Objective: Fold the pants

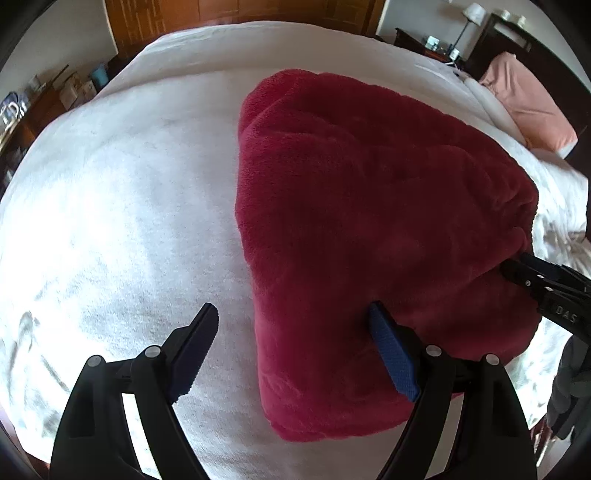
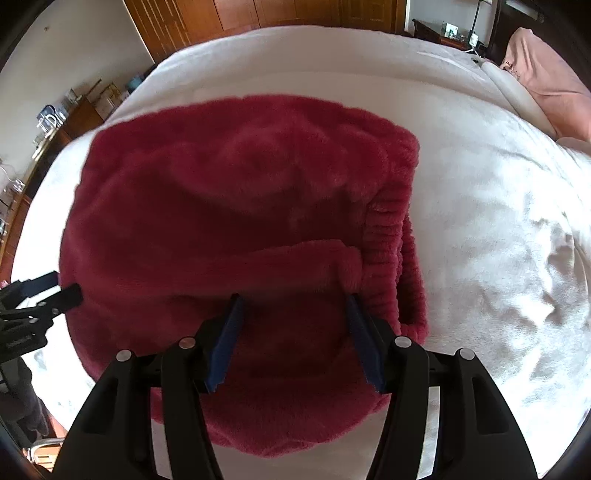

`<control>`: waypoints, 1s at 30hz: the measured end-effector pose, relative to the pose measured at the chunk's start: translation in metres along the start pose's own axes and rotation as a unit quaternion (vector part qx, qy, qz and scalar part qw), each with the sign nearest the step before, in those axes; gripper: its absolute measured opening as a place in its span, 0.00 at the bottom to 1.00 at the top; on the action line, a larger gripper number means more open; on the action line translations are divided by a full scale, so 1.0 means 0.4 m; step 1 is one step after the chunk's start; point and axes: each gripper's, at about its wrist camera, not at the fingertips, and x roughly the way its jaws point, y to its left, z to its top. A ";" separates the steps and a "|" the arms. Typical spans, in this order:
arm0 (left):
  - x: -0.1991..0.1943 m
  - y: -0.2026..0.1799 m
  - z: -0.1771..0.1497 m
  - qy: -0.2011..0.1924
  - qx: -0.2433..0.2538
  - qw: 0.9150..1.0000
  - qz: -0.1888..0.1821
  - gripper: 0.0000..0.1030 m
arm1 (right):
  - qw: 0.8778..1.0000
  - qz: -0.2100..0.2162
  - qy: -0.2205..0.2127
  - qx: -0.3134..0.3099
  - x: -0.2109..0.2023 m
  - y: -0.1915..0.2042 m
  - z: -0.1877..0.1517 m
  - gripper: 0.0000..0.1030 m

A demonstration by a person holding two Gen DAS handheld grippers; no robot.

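On the white bed (image 1: 110, 206), left wrist view: red fleece pants (image 1: 369, 206) lie folded into a thick bundle right of centre. Left gripper (image 1: 291, 314) has its jaws spread wide; one finger is over bare blanket, the other, with its blue pad, is over the near left part of the fabric; nothing clamped between them. Right gripper (image 1: 517, 267) enters from the right edge, its tips at the bundle's right side; contact cannot be confirmed from here. Pink pillow (image 1: 528, 107) at upper right, wooden wardrobe (image 1: 207, 22) behind the bed. Right wrist view: pants (image 2: 229, 206) fill the centre, ribbed waistband (image 2: 391, 236) on the right side, a folded flap lying across the middle. Right gripper (image 2: 293, 299) is moderately parted above the fabric below that flap, pads not pinching cloth. Left gripper (image 2: 62, 286) shows at the left edge beside the bundle. Picture slightly blurred.
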 end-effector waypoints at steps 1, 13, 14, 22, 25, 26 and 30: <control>0.002 -0.005 0.002 -0.001 0.003 1.000 0.002 0.80 | 1.000 -0.001 0.004 -0.002 0.012 -0.001 -0.001 0.58; 0.011 -0.025 0.000 -0.003 0.013 1.000 0.016 0.81 | 0.999 0.005 0.032 0.017 0.088 -0.023 0.022 0.59; 0.013 -0.027 0.000 -0.002 0.013 1.000 0.019 0.82 | 0.999 0.005 0.034 0.017 0.094 -0.026 0.028 0.59; 0.042 -0.038 -0.004 0.000 0.012 0.999 0.038 0.89 | 0.999 0.006 0.038 0.017 0.123 -0.035 0.043 0.60; 0.059 -0.036 0.000 0.003 0.009 0.999 0.042 0.91 | 0.999 0.008 0.039 0.016 0.141 -0.040 0.044 0.60; 0.064 -0.036 0.002 0.004 0.009 0.999 0.045 0.92 | 0.999 0.008 0.040 0.016 0.145 -0.041 0.046 0.60; 0.076 -0.042 0.002 0.006 0.010 0.999 0.048 0.92 | 0.999 0.007 0.042 0.013 0.152 -0.042 0.054 0.60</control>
